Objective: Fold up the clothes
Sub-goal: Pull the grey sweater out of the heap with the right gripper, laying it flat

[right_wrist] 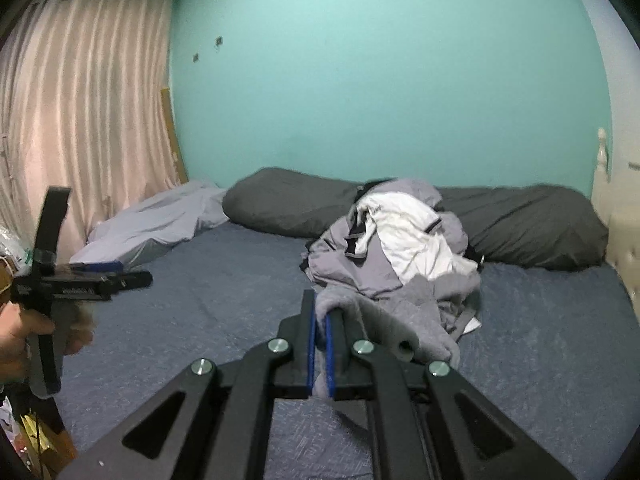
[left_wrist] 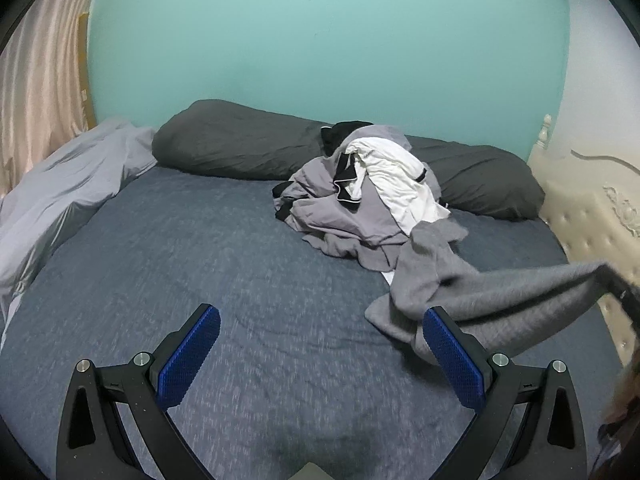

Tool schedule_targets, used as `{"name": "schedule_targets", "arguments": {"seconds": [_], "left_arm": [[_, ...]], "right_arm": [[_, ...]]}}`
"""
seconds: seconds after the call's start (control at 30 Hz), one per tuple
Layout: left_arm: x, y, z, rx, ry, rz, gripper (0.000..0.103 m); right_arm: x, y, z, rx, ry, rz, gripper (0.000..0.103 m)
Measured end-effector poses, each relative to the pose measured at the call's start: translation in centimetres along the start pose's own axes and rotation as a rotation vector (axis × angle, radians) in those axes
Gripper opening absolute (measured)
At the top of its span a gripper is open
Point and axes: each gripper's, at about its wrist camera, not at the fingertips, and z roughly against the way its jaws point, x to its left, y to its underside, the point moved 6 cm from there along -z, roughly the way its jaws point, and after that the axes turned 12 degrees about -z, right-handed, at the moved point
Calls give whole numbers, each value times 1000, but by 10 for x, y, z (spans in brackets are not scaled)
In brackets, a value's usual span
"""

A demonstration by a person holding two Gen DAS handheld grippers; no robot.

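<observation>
A pile of clothes (left_wrist: 360,184), grey, white and black, lies on the bed in front of the dark pillows; it also shows in the right wrist view (right_wrist: 392,236). A fuzzy grey garment (left_wrist: 480,292) stretches from the pile toward the right. My right gripper (right_wrist: 320,320) is shut on that grey garment (right_wrist: 384,316) and lifts its end off the bed; it shows at the right edge of the left wrist view (left_wrist: 616,284). My left gripper (left_wrist: 320,320) is open and empty above the blue sheet, left of the garment. It shows in the right wrist view (right_wrist: 116,274).
The bed has a blue-grey sheet (left_wrist: 200,260). Two dark grey pillows (left_wrist: 240,140) lie along the teal wall. A light grey duvet (left_wrist: 68,184) is bunched at the left. A cream tufted headboard (left_wrist: 592,208) stands at the right. Pink curtains (right_wrist: 80,112) hang at the left.
</observation>
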Motion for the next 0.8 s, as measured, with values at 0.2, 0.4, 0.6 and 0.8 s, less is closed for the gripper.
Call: {"name": "schedule_targets", "arguments": {"seconds": [0.2, 0.4, 0.6, 0.8], "left_arm": [[-8, 15, 34, -4, 14, -3, 103], [-22, 29, 63, -19, 52, -26, 103], [-44, 56, 73, 0, 96, -40, 103], [-66, 89, 67, 30, 134, -60, 103]], "right_arm": [[37, -26, 55, -60, -40, 46, 3], [61, -26, 97, -83, -100, 54, 3], [65, 16, 111, -25, -92, 67, 3], [40, 94, 104, 83, -16, 47, 4]]}}
